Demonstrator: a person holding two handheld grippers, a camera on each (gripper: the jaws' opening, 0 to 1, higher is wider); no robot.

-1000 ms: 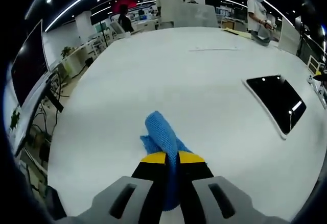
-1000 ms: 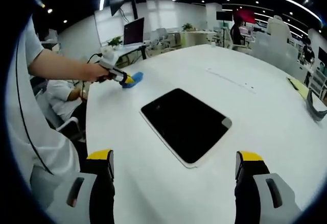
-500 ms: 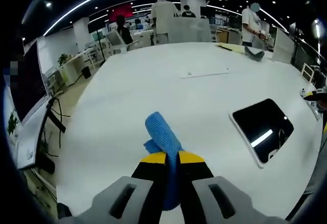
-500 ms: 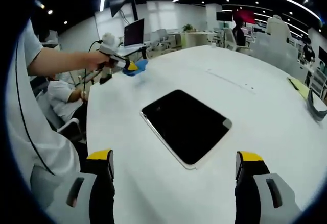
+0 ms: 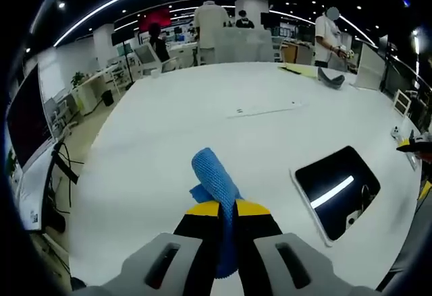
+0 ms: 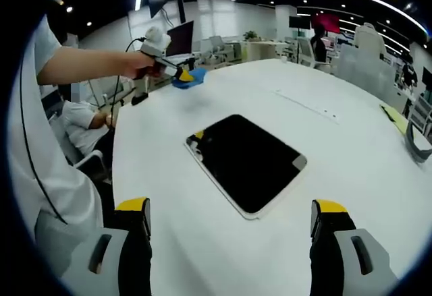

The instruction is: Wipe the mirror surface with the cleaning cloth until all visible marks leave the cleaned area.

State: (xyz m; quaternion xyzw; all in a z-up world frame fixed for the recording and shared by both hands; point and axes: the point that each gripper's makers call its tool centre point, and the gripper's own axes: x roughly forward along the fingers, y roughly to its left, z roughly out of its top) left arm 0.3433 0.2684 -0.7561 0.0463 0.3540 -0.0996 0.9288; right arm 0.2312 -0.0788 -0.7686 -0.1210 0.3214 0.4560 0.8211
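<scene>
The mirror (image 6: 246, 163) lies flat on the table (image 6: 351, 161), the cloth (image 6: 182, 79) well behind it.

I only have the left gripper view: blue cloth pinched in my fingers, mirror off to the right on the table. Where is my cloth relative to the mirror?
Observer: In the right gripper view the left gripper holds the cleaning cloth above the table, beyond the mirror's far corner, not touching the glass.
Operator: And the right gripper?
Observer: The right gripper is open, fingers wide apart and holding nothing, on the mirror's near side.
Operator: Any marks on the glass?
Observer: From the right gripper view the surface looks uniformly dark; small marks cannot be told.
</scene>
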